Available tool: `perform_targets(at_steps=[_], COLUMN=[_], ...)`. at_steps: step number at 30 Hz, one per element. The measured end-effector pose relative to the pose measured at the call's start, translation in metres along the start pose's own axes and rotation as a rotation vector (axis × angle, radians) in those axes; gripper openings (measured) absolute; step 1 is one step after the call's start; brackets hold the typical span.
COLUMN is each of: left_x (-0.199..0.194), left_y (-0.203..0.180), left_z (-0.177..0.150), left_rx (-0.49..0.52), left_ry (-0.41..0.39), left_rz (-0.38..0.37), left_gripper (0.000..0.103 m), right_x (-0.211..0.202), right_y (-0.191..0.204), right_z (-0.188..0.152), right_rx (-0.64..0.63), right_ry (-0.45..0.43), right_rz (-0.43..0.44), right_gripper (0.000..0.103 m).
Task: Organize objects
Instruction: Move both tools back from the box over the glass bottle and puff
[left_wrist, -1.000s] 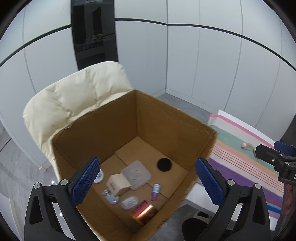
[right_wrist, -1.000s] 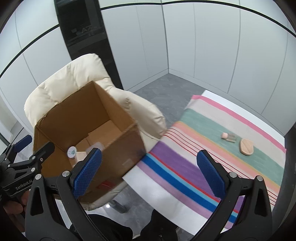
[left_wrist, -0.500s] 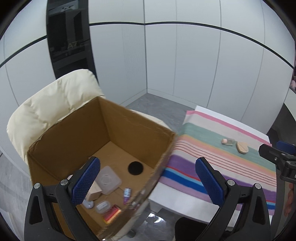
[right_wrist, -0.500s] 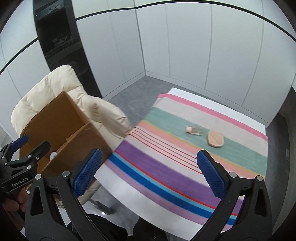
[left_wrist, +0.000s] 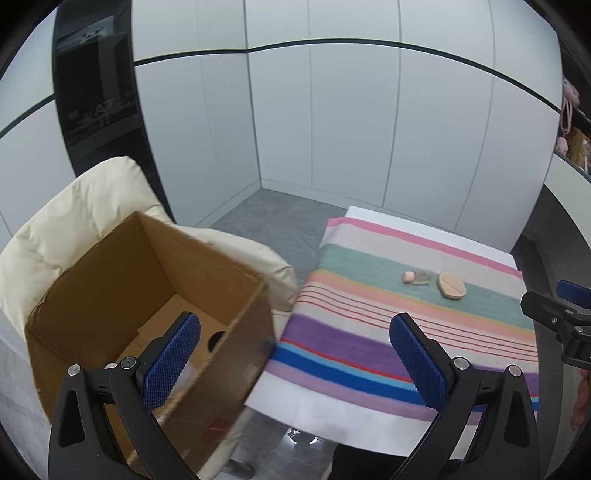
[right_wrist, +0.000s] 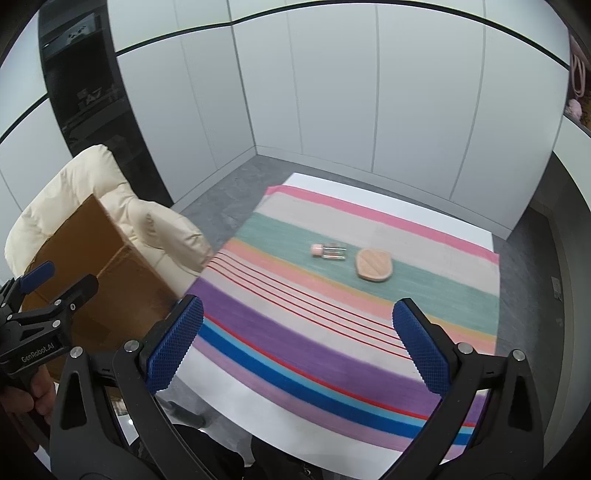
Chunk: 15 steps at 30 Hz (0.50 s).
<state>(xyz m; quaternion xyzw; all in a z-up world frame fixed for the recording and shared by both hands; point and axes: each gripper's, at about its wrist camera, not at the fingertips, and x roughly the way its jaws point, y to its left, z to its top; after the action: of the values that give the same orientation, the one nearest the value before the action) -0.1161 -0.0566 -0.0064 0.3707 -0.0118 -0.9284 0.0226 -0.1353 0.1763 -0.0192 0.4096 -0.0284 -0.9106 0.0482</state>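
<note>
A striped cloth (right_wrist: 354, 321) in pink, beige, green, peach, purple and blue covers the white bench (right_wrist: 236, 391). The box (left_wrist: 110, 280) is brown, the chair (left_wrist: 74, 206) cream, the fingers (right_wrist: 173, 347) blue.

Left tool (left_wrist: 293, 358) gapes between box (left_wrist: 110, 280) and cloth (left_wrist: 369, 347).

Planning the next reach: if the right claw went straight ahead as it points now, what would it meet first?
Probably the striped cloth on the table, short of the small bottle and tan oval pad; depth is uncertain.
</note>
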Motion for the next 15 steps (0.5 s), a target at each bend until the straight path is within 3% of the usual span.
perform_targets(at_steps=[15], left_x=[0.017], left_y=[-0.072], left_z=[0.005], left_rx=[0.059], left_ry=[0.040], left_rz=[-0.120], left_gripper=[0.102], right_x=[-0.012], right_y=[-0.065], right_z=[-0.016], right_rx=[0.060], right_ry=[0.018], right_rz=[-0.101], right_gripper=[0.103])
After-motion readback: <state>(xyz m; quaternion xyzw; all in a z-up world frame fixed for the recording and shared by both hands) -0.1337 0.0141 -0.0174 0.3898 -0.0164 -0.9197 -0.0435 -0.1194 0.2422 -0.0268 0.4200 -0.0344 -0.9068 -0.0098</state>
